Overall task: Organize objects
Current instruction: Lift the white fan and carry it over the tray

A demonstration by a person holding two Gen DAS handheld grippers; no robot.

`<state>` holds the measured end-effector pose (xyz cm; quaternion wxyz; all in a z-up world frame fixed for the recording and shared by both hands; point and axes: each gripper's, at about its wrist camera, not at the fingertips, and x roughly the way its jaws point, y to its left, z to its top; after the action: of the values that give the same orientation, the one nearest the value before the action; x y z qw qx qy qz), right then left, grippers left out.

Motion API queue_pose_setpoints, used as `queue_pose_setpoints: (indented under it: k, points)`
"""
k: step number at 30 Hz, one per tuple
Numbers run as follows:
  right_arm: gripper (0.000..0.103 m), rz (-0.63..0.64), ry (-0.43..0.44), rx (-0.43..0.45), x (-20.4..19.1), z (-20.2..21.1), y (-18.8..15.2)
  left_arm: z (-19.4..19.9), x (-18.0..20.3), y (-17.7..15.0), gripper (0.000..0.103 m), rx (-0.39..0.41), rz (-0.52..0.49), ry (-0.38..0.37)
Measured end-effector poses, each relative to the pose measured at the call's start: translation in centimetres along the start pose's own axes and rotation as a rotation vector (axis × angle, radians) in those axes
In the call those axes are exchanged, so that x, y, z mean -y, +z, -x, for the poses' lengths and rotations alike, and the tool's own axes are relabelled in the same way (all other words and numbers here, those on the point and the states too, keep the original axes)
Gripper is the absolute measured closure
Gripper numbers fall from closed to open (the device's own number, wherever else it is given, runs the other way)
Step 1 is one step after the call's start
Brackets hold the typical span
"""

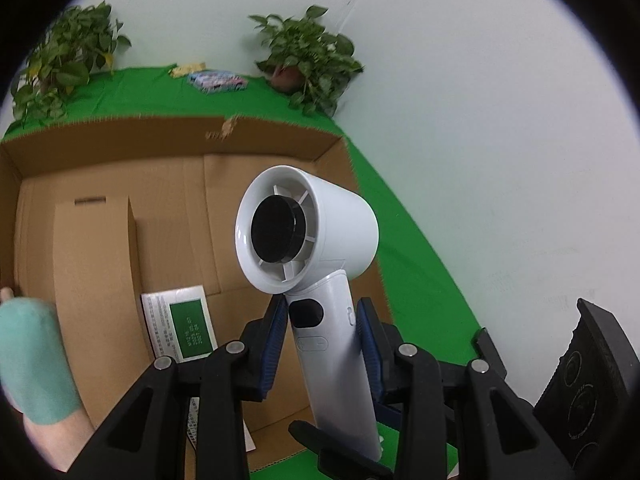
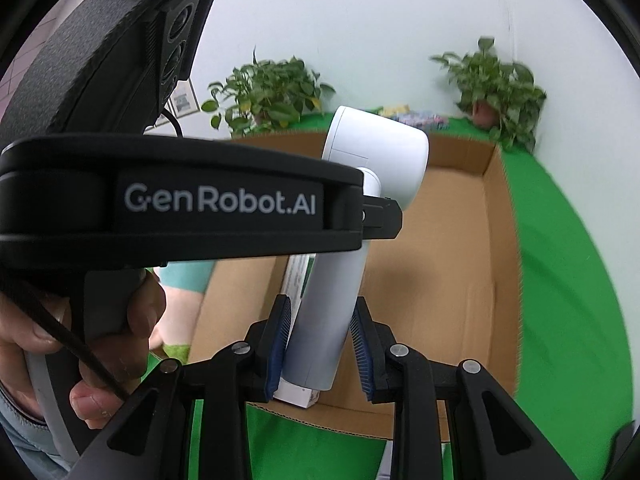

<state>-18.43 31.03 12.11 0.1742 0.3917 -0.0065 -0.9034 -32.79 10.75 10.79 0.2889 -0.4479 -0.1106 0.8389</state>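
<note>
A white handheld fan (image 1: 308,236) with a black hub is held above an open cardboard box (image 1: 120,208). My left gripper (image 1: 322,320) has its blue pads on both sides of the fan's handle. In the right wrist view the fan's handle (image 2: 332,304) lies between my right gripper's (image 2: 320,320) blue pads, with a gap on the right side. The left gripper's body (image 2: 180,204) crosses that view in front. A white and green leaflet (image 1: 180,326) lies flat in the box.
The box (image 2: 460,280) sits on a green cloth (image 1: 416,272) against a pale wall. Two potted plants (image 1: 308,56) (image 1: 60,64) and a colourful packet (image 1: 218,80) stand at the back. A hand in a teal sleeve (image 1: 32,356) holds the box's left side.
</note>
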Motion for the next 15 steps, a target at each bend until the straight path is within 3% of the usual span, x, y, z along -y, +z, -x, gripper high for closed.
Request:
queue_pose_setpoints:
  k: [5, 15]
  points:
    - [0.075, -0.038, 0.029, -0.064, 1.6, -4.7, -2.1, -3.6, -1.9, -1.7, 0.069, -0.065, 0.034, 0.017]
    - [0.075, -0.077, 0.062, -0.130, 3.3, -8.3, -6.0, -7.5, -2.6, -4.3, 0.069, -0.147, 0.052, 0.064]
